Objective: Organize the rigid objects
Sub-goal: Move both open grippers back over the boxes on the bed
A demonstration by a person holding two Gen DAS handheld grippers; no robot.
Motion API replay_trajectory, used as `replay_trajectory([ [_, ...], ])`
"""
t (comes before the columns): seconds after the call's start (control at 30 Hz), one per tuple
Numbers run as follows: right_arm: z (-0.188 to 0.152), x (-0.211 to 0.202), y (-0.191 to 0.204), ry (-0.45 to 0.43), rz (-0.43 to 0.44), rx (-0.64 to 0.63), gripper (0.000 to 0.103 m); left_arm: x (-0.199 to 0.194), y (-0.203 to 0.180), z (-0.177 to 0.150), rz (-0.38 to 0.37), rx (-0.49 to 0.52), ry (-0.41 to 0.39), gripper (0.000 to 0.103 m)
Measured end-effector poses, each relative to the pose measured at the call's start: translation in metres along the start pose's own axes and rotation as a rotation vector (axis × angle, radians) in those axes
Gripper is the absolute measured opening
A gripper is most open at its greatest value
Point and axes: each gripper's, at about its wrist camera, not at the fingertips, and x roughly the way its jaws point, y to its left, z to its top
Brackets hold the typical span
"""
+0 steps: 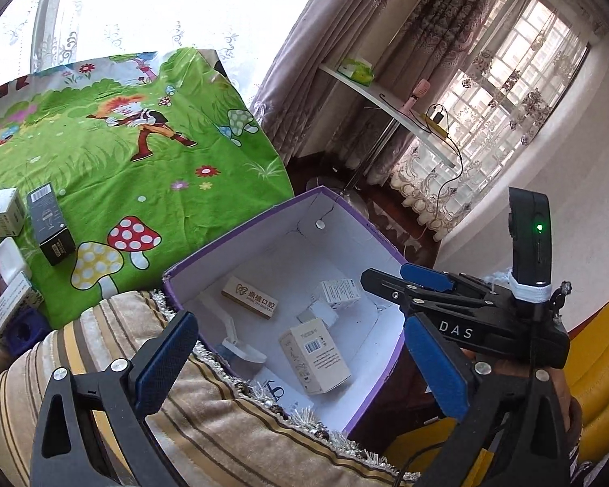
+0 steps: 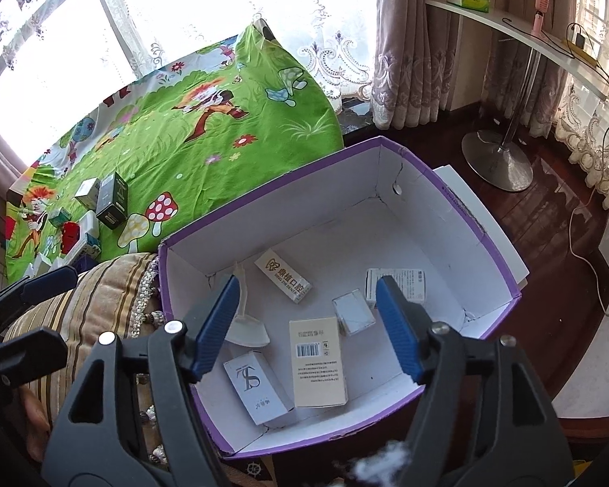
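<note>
A purple box (image 1: pixel 264 219) (image 2: pixel 471 215) with a white inside sits beside a table covered in green cartoon cloth (image 1: pixel 142 162) (image 2: pixel 207 150). Several small cartons lie in it: a cream barcode carton (image 1: pixel 316 359) (image 2: pixel 318 361), a dental carton (image 1: pixel 249 296) (image 2: pixel 284 280), a white carton with an S logo (image 2: pixel 255 381) and a white plastic piece (image 2: pixel 245 324). My right gripper (image 2: pixel 306 324) (image 1: pixel 385 284) hangs open over the box, above the cream carton, holding nothing. My left gripper (image 1: pixel 300 365) (image 2: pixel 69 308) is open and empty at the box's near left rim. More cartons, one of them black (image 1: pixel 50 223) (image 2: pixel 113 199), stand on the cloth.
A striped fringed cushion (image 1: pixel 223 426) (image 2: pixel 93 296) presses against the box's left wall. A white side table on a round metal base (image 2: pixel 499 158) stands on the dark wood floor at the right, with cables hanging from it. Something yellow (image 1: pixel 601 365) lies at the right edge.
</note>
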Motion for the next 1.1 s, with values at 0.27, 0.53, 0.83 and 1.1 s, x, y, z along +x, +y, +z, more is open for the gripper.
replay_trajectory([
  [0.27,0.001,-0.001,0.033,-0.010,0.007,-0.089,0.073,-0.019,0.032,-0.003,0.021,-0.070,-0.037,0.103],
  [0.53,0.000,0.003,0.063,0.014,0.073,-0.128,0.073,-0.038,0.053,-0.012,0.018,-0.106,-0.058,0.102],
  [0.83,-0.003,0.009,0.092,0.039,0.106,-0.176,0.073,-0.064,0.080,-0.023,0.103,-0.158,-0.111,0.102],
  [1.1,-0.007,0.016,0.115,0.065,0.132,-0.219,0.074,-0.090,0.115,-0.037,0.150,-0.249,-0.149,0.102],
])
